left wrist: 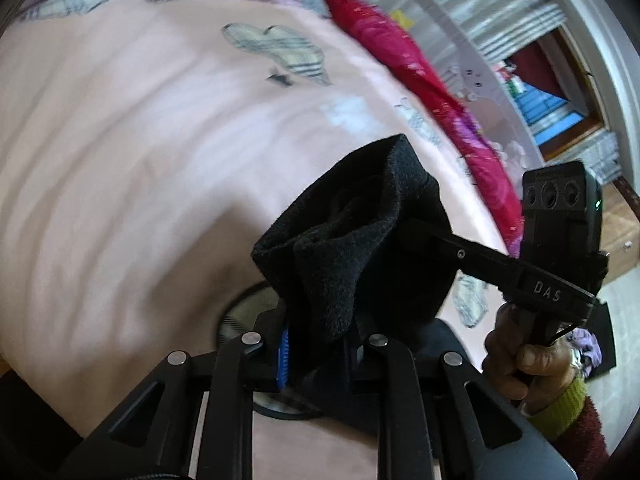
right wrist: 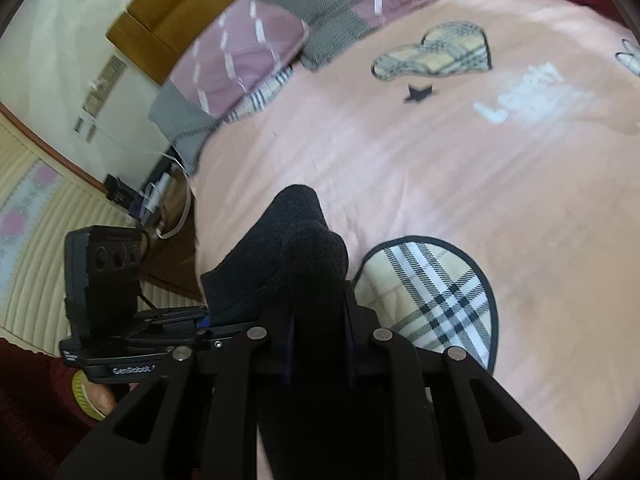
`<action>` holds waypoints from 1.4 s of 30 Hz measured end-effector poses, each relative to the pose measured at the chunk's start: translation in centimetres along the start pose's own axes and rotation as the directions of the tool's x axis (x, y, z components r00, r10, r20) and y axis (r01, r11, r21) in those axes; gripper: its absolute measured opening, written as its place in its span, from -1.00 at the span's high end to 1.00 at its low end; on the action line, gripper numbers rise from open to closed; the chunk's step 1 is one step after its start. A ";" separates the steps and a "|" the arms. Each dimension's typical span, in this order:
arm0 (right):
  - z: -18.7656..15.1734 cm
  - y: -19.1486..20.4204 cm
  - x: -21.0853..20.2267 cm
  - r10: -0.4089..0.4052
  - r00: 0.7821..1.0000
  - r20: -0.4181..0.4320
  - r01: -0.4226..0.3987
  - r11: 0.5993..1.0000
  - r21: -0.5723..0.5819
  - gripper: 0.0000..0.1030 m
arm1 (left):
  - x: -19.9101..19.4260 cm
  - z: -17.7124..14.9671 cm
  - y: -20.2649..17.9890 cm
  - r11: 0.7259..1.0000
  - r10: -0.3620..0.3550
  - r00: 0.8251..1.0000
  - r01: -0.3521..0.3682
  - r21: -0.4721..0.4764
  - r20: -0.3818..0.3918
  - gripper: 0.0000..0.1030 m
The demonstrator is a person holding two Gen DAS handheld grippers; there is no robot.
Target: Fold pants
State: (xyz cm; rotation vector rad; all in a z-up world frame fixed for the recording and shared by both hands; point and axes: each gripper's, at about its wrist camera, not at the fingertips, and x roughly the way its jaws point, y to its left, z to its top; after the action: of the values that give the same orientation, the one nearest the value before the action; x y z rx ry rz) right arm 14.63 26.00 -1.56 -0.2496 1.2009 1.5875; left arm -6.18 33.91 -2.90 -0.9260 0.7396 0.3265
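The black pants (left wrist: 344, 248) are bunched and lifted above the pink bed. My left gripper (left wrist: 316, 344) is shut on a fold of the pants, which hides its fingertips. My right gripper (right wrist: 318, 320) is shut on another part of the pants (right wrist: 296, 256), which stands up between its jaws. In the left wrist view the right gripper (left wrist: 424, 236) reaches into the cloth from the right, held by a hand (left wrist: 524, 364). In the right wrist view the left gripper's body (right wrist: 108, 304) shows at the left, close beside the cloth.
The pink bedspread (right wrist: 460, 168) with plaid heart patches covers the bed. A purple and grey pillow (right wrist: 248, 52) lies at the head by the wooden headboard (right wrist: 168, 12). A red blanket (left wrist: 420, 80) runs along the bed's far edge. A bedside stand with cables (right wrist: 156, 200) is at left.
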 end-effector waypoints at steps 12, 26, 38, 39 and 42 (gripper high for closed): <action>-5.4 0.5 -12.4 0.045 0.969 0.242 -0.054 0.998 0.030 0.61 | -3.1 -1.7 -11.2 0.968 -0.163 0.987 0.161 0.191 -0.006 0.67; -13.8 -2.1 -20.3 -0.022 0.919 0.394 -0.031 0.992 0.126 0.61 | -0.7 -8.2 -21.1 0.902 -0.202 0.969 0.242 0.359 -0.146 0.67; -21.0 -5.3 -23.1 -0.064 0.879 0.473 -0.052 0.972 0.228 0.61 | 2.8 -14.6 -26.5 0.834 -0.137 0.961 0.243 0.496 -0.240 0.67; -21.5 -5.5 -23.3 -0.069 0.878 0.474 -0.049 0.971 0.232 0.61 | 3.1 -15.1 -26.8 0.828 -0.130 0.960 0.242 0.505 -0.246 0.67; -22.4 -6.1 -23.3 -0.075 0.873 0.483 -0.053 0.967 0.247 0.61 | 3.7 -16.1 -27.3 0.812 -0.111 0.961 0.235 0.534 -0.254 0.67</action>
State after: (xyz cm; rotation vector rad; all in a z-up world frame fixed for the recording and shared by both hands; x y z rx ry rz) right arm 19.94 -6.42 0.46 0.3018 0.9792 1.3556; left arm 4.50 4.88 4.86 -0.4588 0.8764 -0.1612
